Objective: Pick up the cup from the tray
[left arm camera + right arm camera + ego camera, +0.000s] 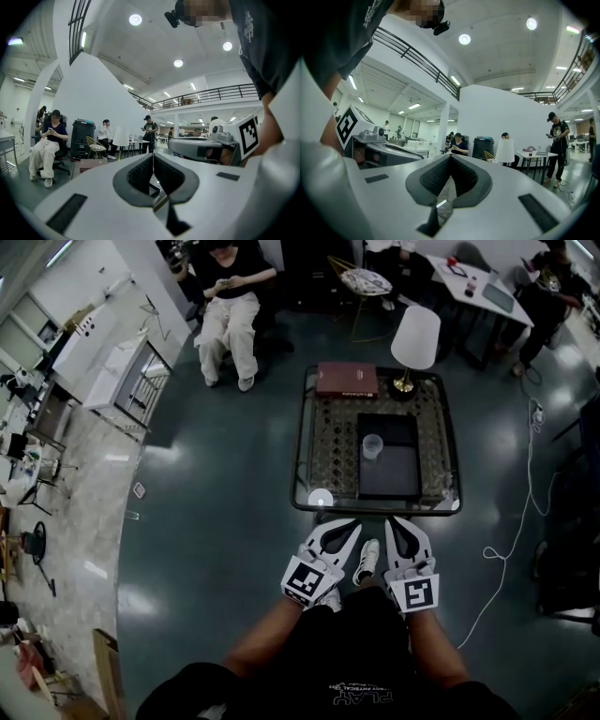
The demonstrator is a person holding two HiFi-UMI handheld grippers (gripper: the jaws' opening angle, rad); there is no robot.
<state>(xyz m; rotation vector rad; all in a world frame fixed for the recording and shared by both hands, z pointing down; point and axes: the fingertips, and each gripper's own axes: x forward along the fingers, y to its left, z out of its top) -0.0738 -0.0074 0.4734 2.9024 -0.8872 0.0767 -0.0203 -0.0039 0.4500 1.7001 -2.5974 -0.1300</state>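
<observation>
A clear cup [372, 447] stands upright on a dark rectangular tray [394, 474] on a low glass table [311, 465]. Both grippers hang side by side just short of the table's near edge, close to the person's body and apart from the cup. My left gripper [351, 523] is shut with nothing between its jaws; in its own view the pads [140, 174] meet at the tips. My right gripper [395, 520] is likewise shut and empty, its pads [465, 176] touching in the right gripper view. Neither gripper view shows the cup or tray.
A reddish-brown book [346, 379] and a lamp with a white shade [415, 337] stand at the table's far side. A small white round object [321, 497] lies at the near left corner. A seated person [230, 306] is beyond the table. A white cable [511, 540] runs over the floor at right.
</observation>
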